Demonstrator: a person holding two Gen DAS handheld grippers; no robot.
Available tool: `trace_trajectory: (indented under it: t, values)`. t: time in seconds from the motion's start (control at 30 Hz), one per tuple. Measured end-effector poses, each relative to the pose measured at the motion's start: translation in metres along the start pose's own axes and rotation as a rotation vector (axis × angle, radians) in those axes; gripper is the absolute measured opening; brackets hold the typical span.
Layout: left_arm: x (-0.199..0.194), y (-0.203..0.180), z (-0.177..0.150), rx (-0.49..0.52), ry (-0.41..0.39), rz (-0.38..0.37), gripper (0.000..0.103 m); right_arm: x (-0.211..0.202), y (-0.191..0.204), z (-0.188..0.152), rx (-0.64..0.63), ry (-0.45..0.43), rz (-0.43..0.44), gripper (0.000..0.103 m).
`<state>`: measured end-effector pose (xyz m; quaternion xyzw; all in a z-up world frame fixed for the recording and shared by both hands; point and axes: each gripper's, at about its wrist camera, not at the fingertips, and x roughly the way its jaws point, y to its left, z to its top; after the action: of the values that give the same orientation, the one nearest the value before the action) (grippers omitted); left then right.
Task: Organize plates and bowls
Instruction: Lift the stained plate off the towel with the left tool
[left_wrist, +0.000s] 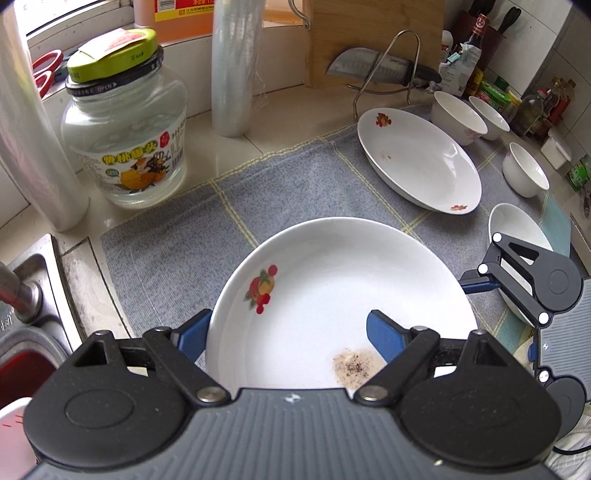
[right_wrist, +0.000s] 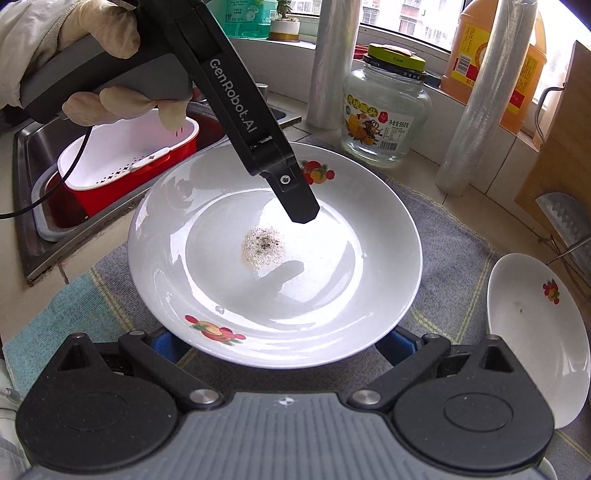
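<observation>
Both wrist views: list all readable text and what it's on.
"GenRobot.AI": on the left gripper's black body, right wrist view.
"OPEN": on the black collar under the glass jar's green lid.
"950": in the small print on the jar label; the large Chinese characters beside it I cannot transcribe reliably.
Orange bottle label: print too small to read.
Dark sauce bottle and packets behind the bowls: blurred, unreadable.

Setting: home kitchen. Evidence: steel sink (right_wrist: 33, 177) holding a red-and-white strainer basket (right_wrist: 122, 166); tiled counter with cleaver (left_wrist: 373, 66) against a wooden cutting board (left_wrist: 373, 33), sauce bottles (left_wrist: 476, 48), large oil jug (right_wrist: 480, 55). Window behind shows what are probably apartment blocks.
</observation>
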<state>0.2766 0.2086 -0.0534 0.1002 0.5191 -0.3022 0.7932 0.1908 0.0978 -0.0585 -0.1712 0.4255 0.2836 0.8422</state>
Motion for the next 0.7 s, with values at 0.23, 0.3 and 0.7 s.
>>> trace_trajectory:
  t: [0.23,0.3,0.7]
  values:
    - [-0.002,-0.011,-0.02,-0.006,0.0,-0.008,0.088,-0.005,0.014,-0.013,0.005,0.022,0.003,0.103]
    - [-0.001,-0.014,-0.024,-0.009,-0.001,-0.016,0.088,-0.008,0.017,-0.016,0.011,0.026,-0.001,0.103]
    - [0.003,-0.029,-0.037,0.005,0.006,-0.026,0.088,-0.008,0.022,-0.033,0.031,0.053,-0.006,0.103]
